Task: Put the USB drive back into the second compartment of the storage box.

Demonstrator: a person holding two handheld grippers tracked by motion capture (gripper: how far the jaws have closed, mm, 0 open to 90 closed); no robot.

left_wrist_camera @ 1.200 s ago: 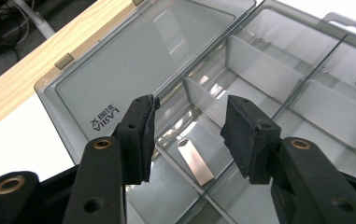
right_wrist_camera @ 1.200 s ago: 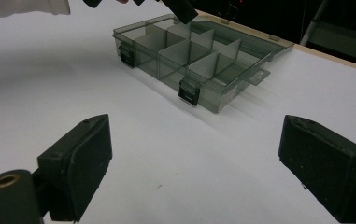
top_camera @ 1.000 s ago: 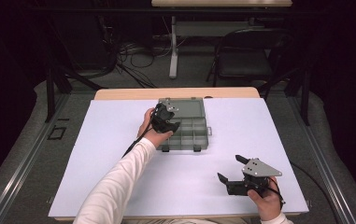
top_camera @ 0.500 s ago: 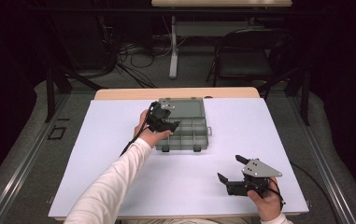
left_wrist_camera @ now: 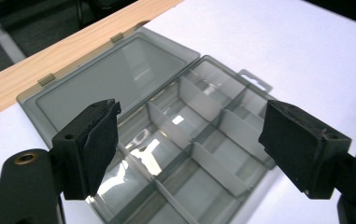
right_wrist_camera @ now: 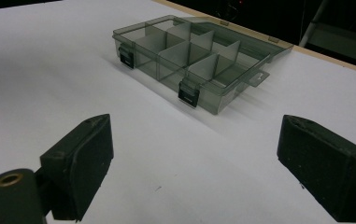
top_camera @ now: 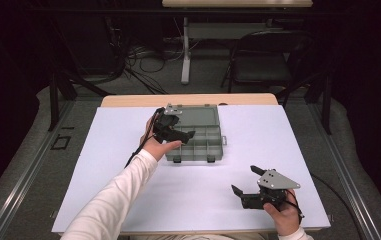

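High view – box: the smoky grey, clear plastic compartment box lay on the white table top, near the middle of its far edge, with its lid folded flat back toward the strip of pale wood there.
High view – left gripper: the black left gripper hung over the left end of the box, in the hand at the end of a white sleeve; its jaws had just been opening and stood apart, with nothing between them.
High view – right gripper: the black right gripper, with a grey three-cornered plate on top, sat near the front right corner of the table top, well apart from the box, jaws apart and empty.
Left gripper view – box: beyond the two parted jaws the box lay open, its tray split by grey dividers into compartments, its lid flat against the wooden strip.
Left gripper view – jaws: both pads stood clear of the box.
Right gripper view – box: the box sat farther off on the white surface, with two black latches on its near wall.
Right gripper view – jaws: wide apart over bare table top.
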